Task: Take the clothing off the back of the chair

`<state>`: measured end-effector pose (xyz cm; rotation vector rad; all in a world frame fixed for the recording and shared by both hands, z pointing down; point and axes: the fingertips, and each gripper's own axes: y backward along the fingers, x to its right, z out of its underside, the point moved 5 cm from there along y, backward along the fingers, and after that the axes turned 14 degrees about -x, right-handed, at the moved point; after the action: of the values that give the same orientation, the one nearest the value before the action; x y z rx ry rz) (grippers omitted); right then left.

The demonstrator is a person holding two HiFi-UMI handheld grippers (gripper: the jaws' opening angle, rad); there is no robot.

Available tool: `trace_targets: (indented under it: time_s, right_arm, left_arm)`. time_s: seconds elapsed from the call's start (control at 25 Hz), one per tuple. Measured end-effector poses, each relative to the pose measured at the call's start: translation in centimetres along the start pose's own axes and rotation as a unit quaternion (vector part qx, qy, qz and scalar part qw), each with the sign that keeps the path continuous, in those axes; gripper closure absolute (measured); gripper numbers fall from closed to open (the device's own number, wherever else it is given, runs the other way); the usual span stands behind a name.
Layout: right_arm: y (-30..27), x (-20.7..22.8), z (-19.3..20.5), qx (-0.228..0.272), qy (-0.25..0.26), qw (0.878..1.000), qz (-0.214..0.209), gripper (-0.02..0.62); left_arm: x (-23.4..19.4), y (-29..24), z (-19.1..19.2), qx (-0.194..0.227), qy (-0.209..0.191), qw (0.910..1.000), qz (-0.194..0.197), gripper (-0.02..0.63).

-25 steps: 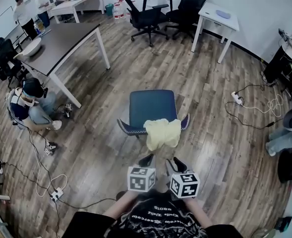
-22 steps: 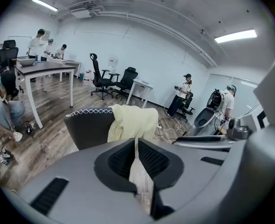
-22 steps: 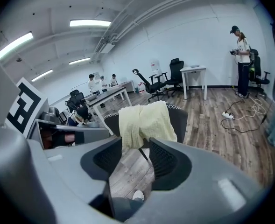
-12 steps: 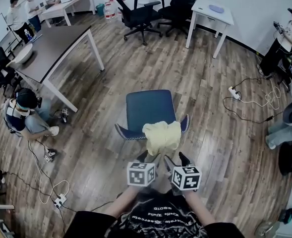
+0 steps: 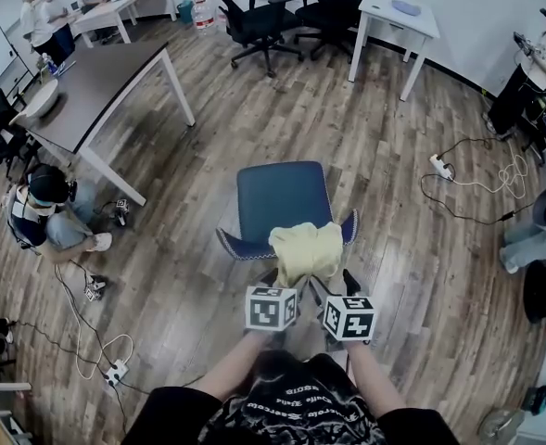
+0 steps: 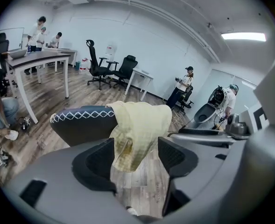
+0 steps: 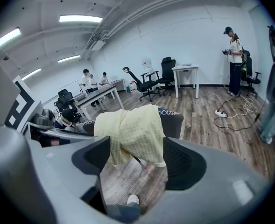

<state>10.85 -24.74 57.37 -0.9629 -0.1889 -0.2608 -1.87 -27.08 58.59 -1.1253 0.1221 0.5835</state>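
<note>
Both marker cubes sit low in the head view, and they cover most of the jaws beneath them, so the gripper views tell more. The left gripper has its jaws wide apart. The hanging hem of the yellow garment shows in the gap, but whether cloth touches a pad cannot be told. The right gripper is wide open too, nothing clamped, with the same yellow cloth framed between its jaws.

The garment is draped over the top edge of the chair back, toward its right end. It covers that part of the back's white stitched trim, and its far side, hanging toward the seat, is out of sight from both grippers. From the head view the blue seat of the chair hides the chair's base completely. The holder's hands are tucked under the cubes, only the forearms showing.

Around the chair there is a long grey table off to the left, with a crouching person beside its leg among floor cables. A power strip with a looping cord lies to the right, well apart from the chair. Black office chairs and a white desk stand at the far wall. Between the grippers and the garment there is nothing but wooden floor.
</note>
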Motion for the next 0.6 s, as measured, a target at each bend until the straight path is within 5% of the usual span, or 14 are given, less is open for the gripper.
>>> trace_targets:
  time_s: [0.6]
  right_arm:
    - [-3.9,1.5,-2.0,-0.044,0.023,0.999,0.006,0.252]
  left_arm:
    - [-1.3,-2.2,-1.4,-0.034,0.021,0.9991,0.012,0.328]
